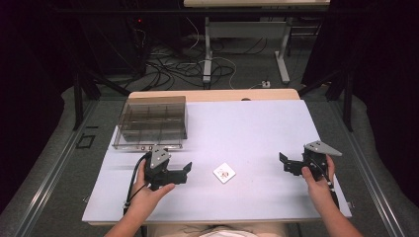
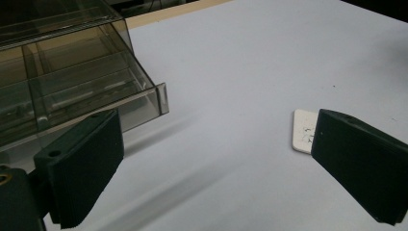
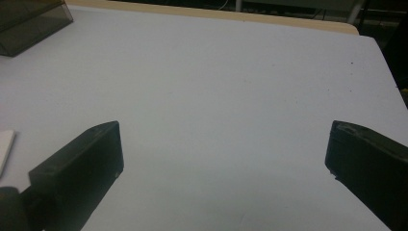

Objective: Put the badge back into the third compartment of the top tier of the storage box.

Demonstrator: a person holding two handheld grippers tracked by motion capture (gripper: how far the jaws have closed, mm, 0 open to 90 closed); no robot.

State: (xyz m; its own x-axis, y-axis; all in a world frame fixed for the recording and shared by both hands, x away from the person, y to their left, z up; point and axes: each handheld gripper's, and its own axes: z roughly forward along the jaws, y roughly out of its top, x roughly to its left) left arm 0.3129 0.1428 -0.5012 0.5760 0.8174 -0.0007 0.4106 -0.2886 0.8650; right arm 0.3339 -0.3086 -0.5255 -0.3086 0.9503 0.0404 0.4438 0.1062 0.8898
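A small white square card with a faint print lies flat on the pale table between the two hands. My left gripper is held at the card's left, jaws open and empty; in the left gripper view the card peeks out beside the right jaw. A clear smoky compartment box stands behind the left hand, also seen as the box at the upper left. My right gripper hovers at the card's right, open with nothing between its jaws; the card's edge shows at the far left.
The table's wooden back edge runs behind the box. Beyond it are a floor with tangled cables and white desk legs. Metal rails flank the table on both sides.
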